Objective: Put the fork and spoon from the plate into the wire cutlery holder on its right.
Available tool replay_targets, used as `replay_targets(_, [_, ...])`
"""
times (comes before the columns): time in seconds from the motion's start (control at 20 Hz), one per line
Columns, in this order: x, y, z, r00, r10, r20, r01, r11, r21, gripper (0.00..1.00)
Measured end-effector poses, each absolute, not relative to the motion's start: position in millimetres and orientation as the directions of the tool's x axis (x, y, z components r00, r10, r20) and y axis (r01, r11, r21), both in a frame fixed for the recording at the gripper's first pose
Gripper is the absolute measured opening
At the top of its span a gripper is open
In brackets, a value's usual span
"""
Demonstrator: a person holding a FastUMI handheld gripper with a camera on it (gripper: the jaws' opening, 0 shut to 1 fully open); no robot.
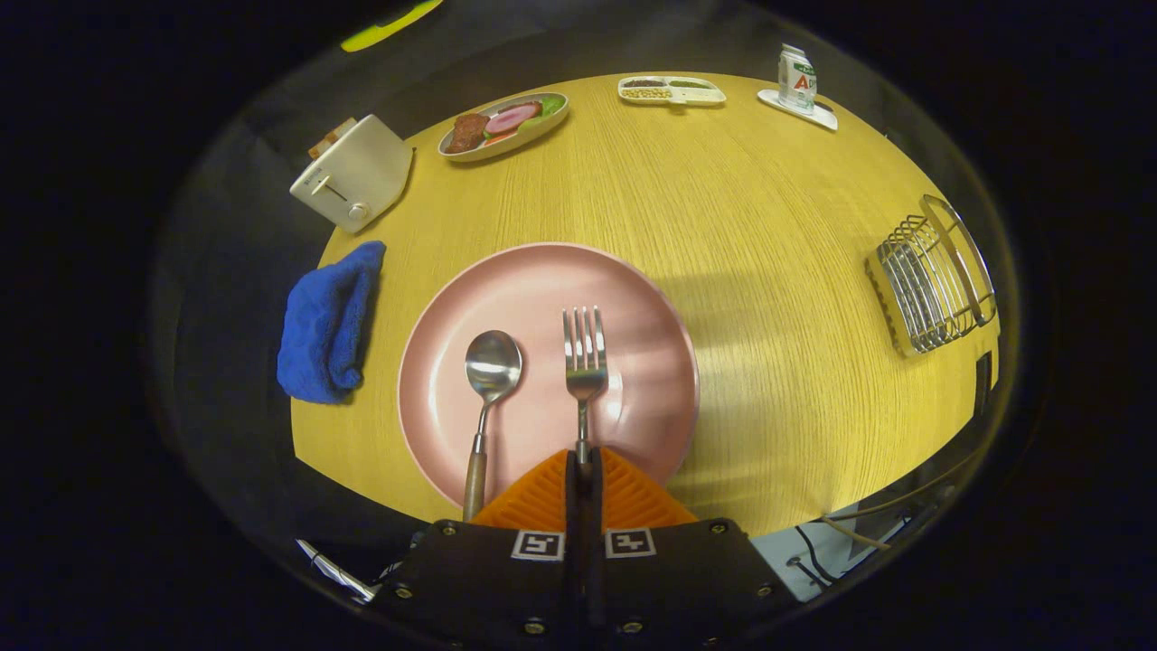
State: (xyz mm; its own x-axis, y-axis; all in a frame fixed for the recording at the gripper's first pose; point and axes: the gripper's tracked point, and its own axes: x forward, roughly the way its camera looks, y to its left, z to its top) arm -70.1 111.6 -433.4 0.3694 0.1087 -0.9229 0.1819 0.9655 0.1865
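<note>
The hand-held gripper (583,463) has its fingers closed together.

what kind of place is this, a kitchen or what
Likely a staged dining setup: a round yellow wooden table holds a pink plate, a white toaster and a wire cutlery holder. The hand-held gripper is shut on the metal fork.

Exposure: bright across the yellow wood-grain desk (723,226), dark around it.
Glare: soft sheen on the round pink plate (651,344); hard highlights on the steel spoon with wooden handle (491,366) and the steel fork (585,357).
Shadows: a broad faint band on the desk right of the plate; a dark edge under the folded blue cloth (327,323).
Distortion: strong fisheye; desk edges bow, and the wire cutlery holder (935,276) leans.
Focus: centre sharp; the tongs (583,466), closed on the fork handle, slightly soft.
</note>
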Motion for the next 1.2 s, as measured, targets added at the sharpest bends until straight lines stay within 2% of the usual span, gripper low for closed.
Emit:
replay_targets(0.5, [-49.8, 79.5, -385.6, 0.48, 0.105, -0.871, 0.238, 0.94, 0.244, 0.02])
replay_targets(0.85, [-55.5, -9.4, -335.3, 0.539, 0.019, -0.842, 0.295, 0.932, 0.209, 0.02])
replay_targets(1.2, [-84.6, -105.6, -306.0, 0.511, -0.087, -0.855, 0.361, 0.925, 0.121, 0.02])
